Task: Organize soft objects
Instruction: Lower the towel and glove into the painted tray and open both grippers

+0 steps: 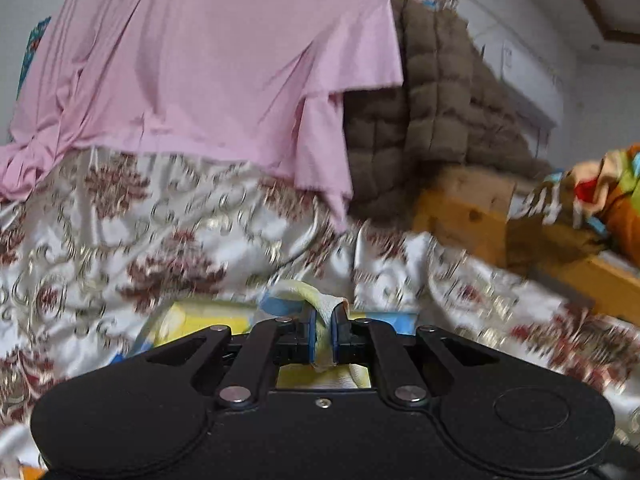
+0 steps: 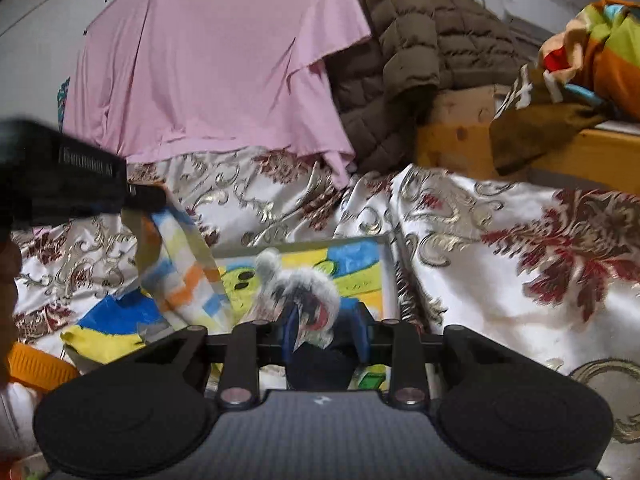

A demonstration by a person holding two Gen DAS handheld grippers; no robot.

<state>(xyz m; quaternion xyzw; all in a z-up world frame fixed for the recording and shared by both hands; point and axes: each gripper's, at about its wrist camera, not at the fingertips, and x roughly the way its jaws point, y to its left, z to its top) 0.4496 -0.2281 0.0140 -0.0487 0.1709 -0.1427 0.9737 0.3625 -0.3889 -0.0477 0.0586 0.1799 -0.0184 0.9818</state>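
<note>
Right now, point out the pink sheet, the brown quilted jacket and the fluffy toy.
pink sheet (image 1: 208,80): left wrist view, middle of the draped cloth.
brown quilted jacket (image 2: 404,44): right wrist view, on its sleeve.
fluffy toy (image 2: 304,292): right wrist view, grey-white fur above the right gripper (image 2: 324,332).

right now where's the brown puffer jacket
In both wrist views the brown puffer jacket lies upper right of centre, beside and partly under the pink sheet, spilling onto the wooden frame.

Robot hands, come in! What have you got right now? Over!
Left hand-held gripper shut on striped towel. Right hand-held gripper holding fluffy toy. Pink cloth and brown jacket piled ahead.
</note>
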